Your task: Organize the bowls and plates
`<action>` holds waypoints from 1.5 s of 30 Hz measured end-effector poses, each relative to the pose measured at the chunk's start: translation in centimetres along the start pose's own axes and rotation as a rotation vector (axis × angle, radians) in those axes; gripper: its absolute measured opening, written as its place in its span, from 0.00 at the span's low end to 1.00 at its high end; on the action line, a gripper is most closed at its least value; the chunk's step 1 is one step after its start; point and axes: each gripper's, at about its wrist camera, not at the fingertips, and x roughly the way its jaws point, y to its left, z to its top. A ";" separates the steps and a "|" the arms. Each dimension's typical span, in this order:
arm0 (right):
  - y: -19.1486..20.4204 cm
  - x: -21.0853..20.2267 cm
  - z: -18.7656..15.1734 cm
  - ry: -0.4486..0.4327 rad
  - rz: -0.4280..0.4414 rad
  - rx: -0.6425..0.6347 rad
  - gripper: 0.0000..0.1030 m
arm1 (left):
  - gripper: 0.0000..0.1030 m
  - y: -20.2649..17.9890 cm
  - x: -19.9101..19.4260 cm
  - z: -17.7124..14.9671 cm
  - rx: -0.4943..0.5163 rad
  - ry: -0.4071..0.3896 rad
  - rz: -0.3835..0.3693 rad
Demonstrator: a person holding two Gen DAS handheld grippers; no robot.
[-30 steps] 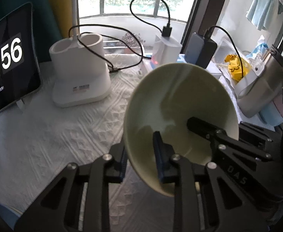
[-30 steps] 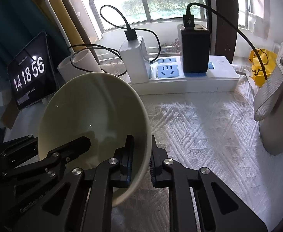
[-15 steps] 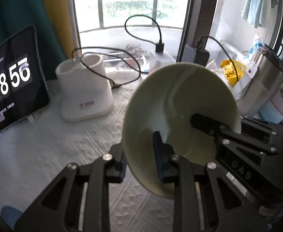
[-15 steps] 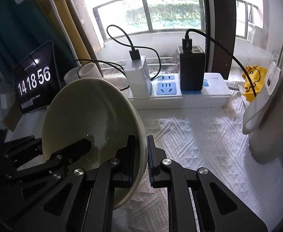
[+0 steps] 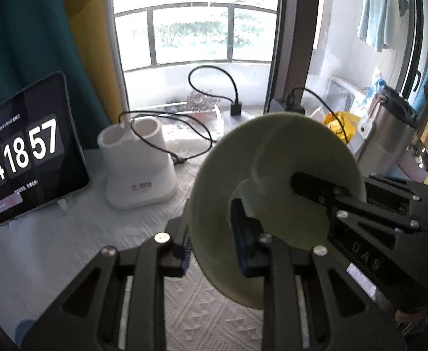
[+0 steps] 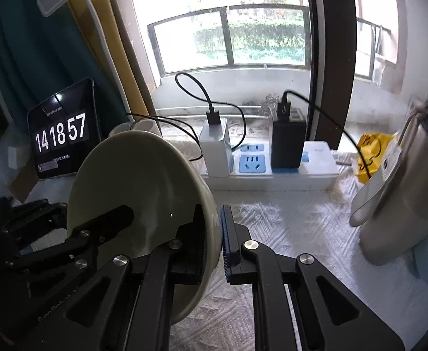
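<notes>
You are holding one pale green bowl (image 5: 275, 175) tipped on edge above the white-clothed counter (image 5: 76, 234), with both tools gripping its rim from opposite sides. Your left tool (image 5: 214, 242) is clamping the near-left rim, one pad outside and one inside the bowl, while your right tool (image 6: 212, 242) is pinching the right rim between its nearly closed pads. Behind the bowl, a tablet clock (image 6: 61, 137) is leaning at the left, a power strip (image 6: 272, 169) is sitting by the window, and a steel flask (image 6: 404, 204) is standing on the right.
</notes>
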 end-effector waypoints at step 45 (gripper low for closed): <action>3.4 -12.8 0.3 -0.054 0.017 0.062 0.11 | 0.24 -1.8 -13.3 -1.4 0.039 -0.171 -0.048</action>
